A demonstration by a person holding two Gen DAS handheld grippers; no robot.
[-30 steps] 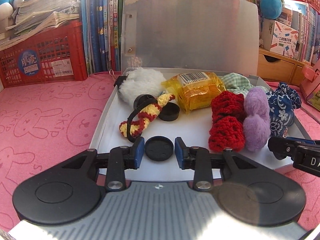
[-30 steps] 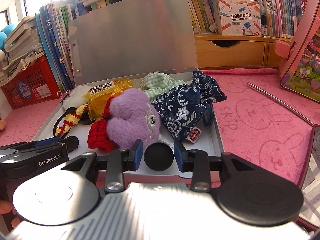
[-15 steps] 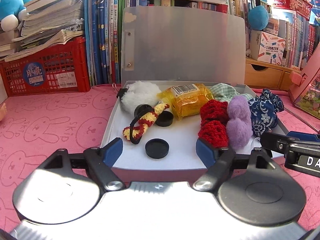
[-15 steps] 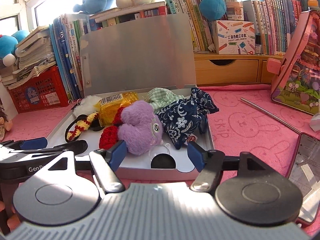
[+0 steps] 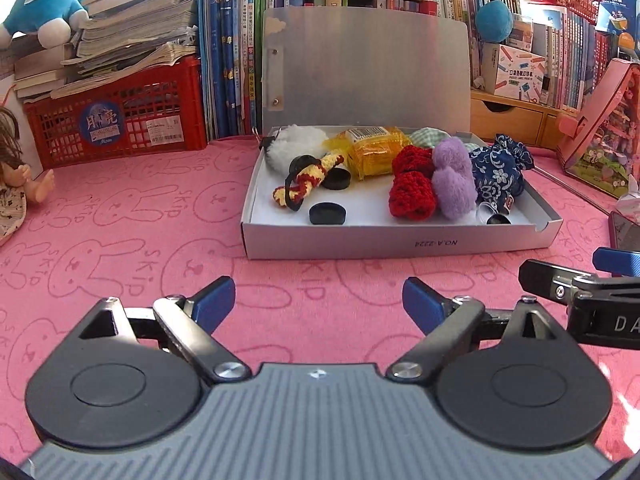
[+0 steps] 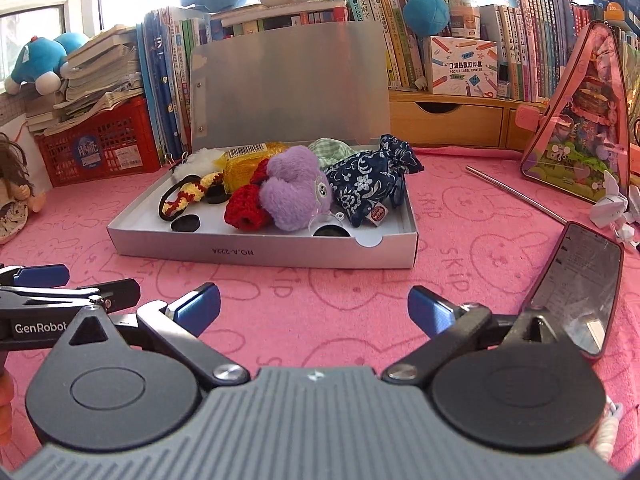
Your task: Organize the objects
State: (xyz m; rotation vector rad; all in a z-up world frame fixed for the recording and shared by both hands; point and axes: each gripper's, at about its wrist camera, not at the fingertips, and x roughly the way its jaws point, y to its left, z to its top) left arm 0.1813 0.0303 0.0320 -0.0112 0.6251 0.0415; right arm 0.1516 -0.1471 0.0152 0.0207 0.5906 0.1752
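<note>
Grippers first: we see our left gripper (image 5: 319, 302) and right gripper (image 6: 314, 308) both spread wide and holding nothing, above the pink mat (image 5: 120, 216). Ahead, the open grey box (image 5: 400, 242) holds two black caps (image 5: 327, 213), the purple plush (image 5: 454, 182) and the blue floral pouch (image 5: 498, 172).

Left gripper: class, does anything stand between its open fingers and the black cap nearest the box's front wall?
Yes. The left gripper hangs open over the pink cloth; the box's front wall rises between it and the black cap.
</note>
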